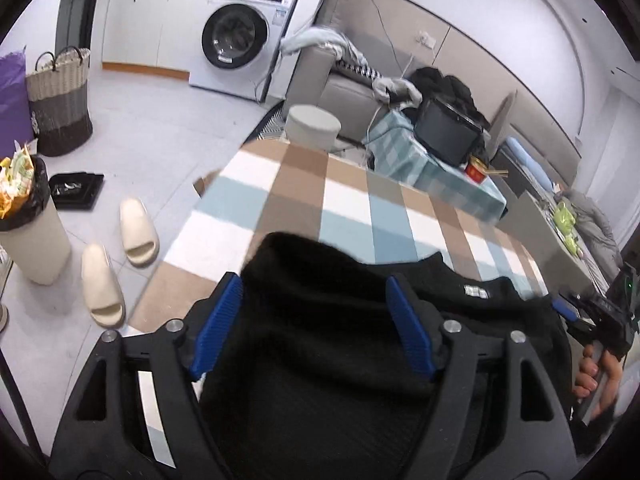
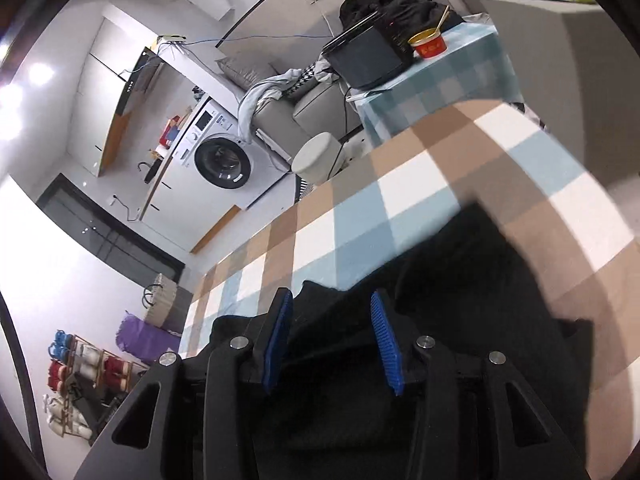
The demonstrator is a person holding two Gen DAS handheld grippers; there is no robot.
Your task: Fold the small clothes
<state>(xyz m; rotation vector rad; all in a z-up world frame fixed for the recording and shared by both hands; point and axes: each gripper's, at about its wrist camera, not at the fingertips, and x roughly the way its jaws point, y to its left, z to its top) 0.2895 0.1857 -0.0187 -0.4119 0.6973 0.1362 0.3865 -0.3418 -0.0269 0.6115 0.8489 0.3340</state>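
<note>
A black garment [image 1: 320, 320] lies on a table with a checked brown, white and blue cloth [image 1: 304, 196]. My left gripper [image 1: 314, 292] is open, its blue pads [image 1: 218, 320] spread wide over the garment's left part. A small white label [image 1: 474, 291] shows near the garment's right side. My right gripper [image 1: 568, 312] shows at the far right edge, held by a hand. In the right wrist view my right gripper [image 2: 330, 300] is open over the black garment [image 2: 460, 300], blue pads [image 2: 384, 340] apart, cloth lying between them. The checked cloth [image 2: 360, 216] extends beyond.
A washing machine [image 1: 240, 44], a woven basket [image 1: 60, 96], a bin [image 1: 28, 224] and cream slippers [image 1: 120, 256] are on the floor to the left. A round stool [image 1: 312, 124], a second table with a black device [image 1: 448, 128] and a red cup [image 1: 478, 170] stand beyond.
</note>
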